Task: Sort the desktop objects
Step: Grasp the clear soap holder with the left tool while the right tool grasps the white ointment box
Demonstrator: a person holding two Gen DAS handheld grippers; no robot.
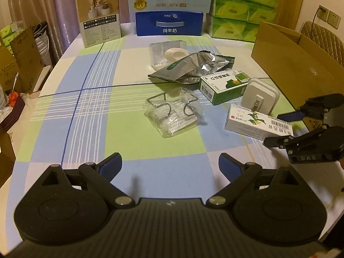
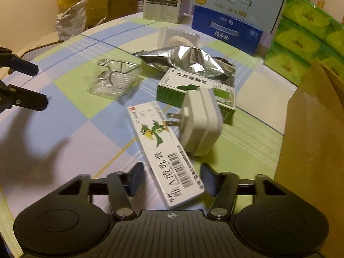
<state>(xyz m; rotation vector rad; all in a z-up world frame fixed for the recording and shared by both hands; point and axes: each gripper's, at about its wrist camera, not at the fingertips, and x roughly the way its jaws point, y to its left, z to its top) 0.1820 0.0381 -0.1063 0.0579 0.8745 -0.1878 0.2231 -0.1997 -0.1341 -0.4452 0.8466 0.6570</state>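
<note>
Right wrist view: white box (image 2: 165, 150) reads "A酸乳膏"; blue carton (image 2: 225, 32) "纯牛奶"

tablecloth (image 1: 90, 111) blue-green-white check | ointment box (image 2: 165, 150) white, green bird | plug adapter (image 2: 200, 122) white | pouch (image 2: 185, 60) silver

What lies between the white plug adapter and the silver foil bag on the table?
The green medicine box lies between the white plug adapter and the silver foil bag. Both wrist views show it.
</note>
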